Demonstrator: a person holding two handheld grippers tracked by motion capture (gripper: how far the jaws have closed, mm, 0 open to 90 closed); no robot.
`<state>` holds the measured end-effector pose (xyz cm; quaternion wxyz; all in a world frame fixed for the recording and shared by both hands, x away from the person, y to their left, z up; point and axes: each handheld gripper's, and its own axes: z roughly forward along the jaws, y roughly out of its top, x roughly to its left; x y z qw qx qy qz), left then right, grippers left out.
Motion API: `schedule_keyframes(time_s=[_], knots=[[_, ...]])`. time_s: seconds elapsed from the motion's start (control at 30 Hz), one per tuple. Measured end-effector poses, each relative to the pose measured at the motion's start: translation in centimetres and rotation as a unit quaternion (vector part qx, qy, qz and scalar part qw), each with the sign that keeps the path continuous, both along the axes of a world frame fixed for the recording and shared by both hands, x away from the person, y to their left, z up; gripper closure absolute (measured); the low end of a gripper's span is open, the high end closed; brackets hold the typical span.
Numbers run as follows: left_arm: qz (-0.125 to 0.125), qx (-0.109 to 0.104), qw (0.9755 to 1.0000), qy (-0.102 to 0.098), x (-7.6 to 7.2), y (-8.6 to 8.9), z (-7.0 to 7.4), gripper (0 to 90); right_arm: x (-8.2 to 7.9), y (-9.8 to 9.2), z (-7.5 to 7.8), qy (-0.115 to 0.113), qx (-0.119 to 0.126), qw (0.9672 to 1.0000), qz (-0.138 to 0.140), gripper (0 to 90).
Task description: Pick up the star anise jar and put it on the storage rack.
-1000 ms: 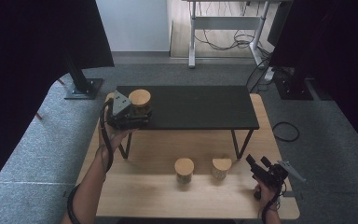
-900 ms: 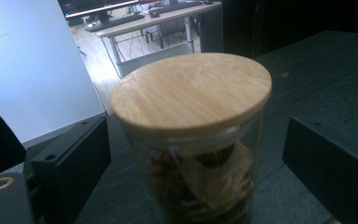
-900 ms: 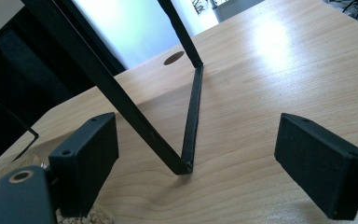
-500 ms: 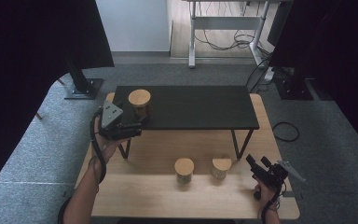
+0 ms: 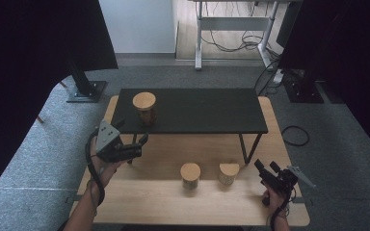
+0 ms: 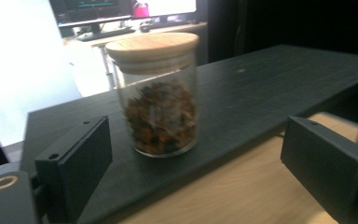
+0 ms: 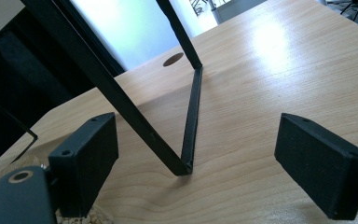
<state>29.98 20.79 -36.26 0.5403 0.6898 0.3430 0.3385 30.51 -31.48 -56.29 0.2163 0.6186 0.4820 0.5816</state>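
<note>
The wooden surface point(image 5: 139, 207) carries a black raised shelf point(image 5: 197, 110) along its far edge, standing on thin black legs. This shelf appears to be the destination tier. One glass jar with a wooden lid point(image 5: 144, 108) stands upright near the shelf's left end, close to its near edge, filled with brown and orange pieces. Its place there, apart from the rest, suggests it has already been sorted up from the lower level.

Two further lidded jars remain on the surface near its near edge, in front of the shelf's right legs: the middle jar point(image 5: 190, 175) and the right jar point(image 5: 229, 173), just beside each other but not touching. In my judgement both still await transfer.

Left tool point(image 5: 143, 146): held in the hand over the left part of the surface, just off the shelf's near edge, jaws aimed at the shelved jar point(image 6: 158, 98). The jaws stand wide, have just been closing slightly, and nothing lies between them; the jar sits beyond them, untouched.

Right tool point(image 5: 265, 169): low at the near right corner of the surface, jaws spread wide and empty, looking toward the shelf leg point(image 7: 191, 121). It touches no jar and seems parked in readiness beside the right jar.
</note>
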Motion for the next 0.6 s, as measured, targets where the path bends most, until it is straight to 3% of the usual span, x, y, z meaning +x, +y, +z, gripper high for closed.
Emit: schedule_keyframes(time_s=[0.37,0.5,0.6], knots=[[-0.012,0.012,0.9999,-0.002,-3.1,0.4,-2.7,8.7,-0.1,0.0,0.0,0.001,-0.001,1.0,0.0,12.9],[-0.016,0.002,0.9997,0.016,-4.5,0.8,-4.5,9.2,-0.1,0.0,0.0,0.001,-0.001,1.0,0.0,13.0],[-0.013,0.006,0.9996,0.024,-5.3,1.0,-5.8,9.4,0.0,0.1,0.0,0.002,-0.003,1.0,0.002,13.0]])
